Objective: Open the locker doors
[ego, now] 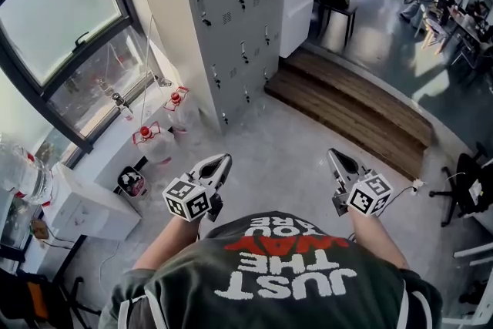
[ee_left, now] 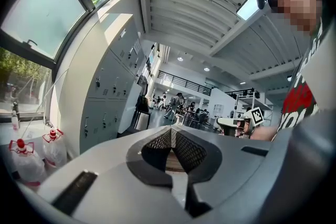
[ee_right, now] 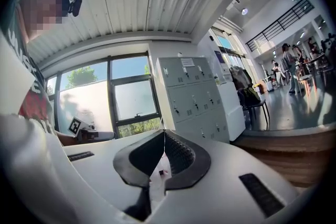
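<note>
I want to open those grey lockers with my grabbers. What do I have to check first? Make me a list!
1. Locker doors all closed, none open: ok.
2. Left gripper empty: ok, jaws together, nothing between them.
3. Right gripper empty: ok, jaws together too.
4. Near enough to touch a handle: not ok, the doors are well ahead across the floor.
5. Walking path free: ok, the red-capped bottles sit off to the side by the window.
6. Doors unlocked: cannot tell.
</note>
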Action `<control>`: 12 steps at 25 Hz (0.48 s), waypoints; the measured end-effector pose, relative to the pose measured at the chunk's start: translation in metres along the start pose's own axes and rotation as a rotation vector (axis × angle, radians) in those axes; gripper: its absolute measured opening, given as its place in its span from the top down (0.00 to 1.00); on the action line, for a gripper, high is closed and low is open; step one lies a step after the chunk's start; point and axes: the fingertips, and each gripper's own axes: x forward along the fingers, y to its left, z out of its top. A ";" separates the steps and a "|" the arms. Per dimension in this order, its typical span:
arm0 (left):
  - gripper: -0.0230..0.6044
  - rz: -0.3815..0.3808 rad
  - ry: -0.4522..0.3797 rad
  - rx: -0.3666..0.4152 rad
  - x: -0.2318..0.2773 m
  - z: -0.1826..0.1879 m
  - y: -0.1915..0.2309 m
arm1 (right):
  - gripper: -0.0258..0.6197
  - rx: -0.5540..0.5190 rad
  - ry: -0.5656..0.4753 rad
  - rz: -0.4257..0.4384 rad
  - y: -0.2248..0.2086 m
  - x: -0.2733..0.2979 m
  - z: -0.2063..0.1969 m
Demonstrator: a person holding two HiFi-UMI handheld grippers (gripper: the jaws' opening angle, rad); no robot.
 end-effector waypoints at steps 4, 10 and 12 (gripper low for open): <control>0.96 0.000 -0.001 0.009 0.016 -0.001 -0.015 | 0.90 -0.017 0.000 0.029 -0.009 -0.011 0.004; 0.96 0.001 -0.005 0.006 0.050 -0.007 -0.047 | 0.90 -0.020 0.010 0.039 -0.044 -0.038 0.008; 0.95 0.006 -0.004 0.001 0.062 -0.010 -0.055 | 0.90 -0.018 0.014 0.040 -0.058 -0.047 0.009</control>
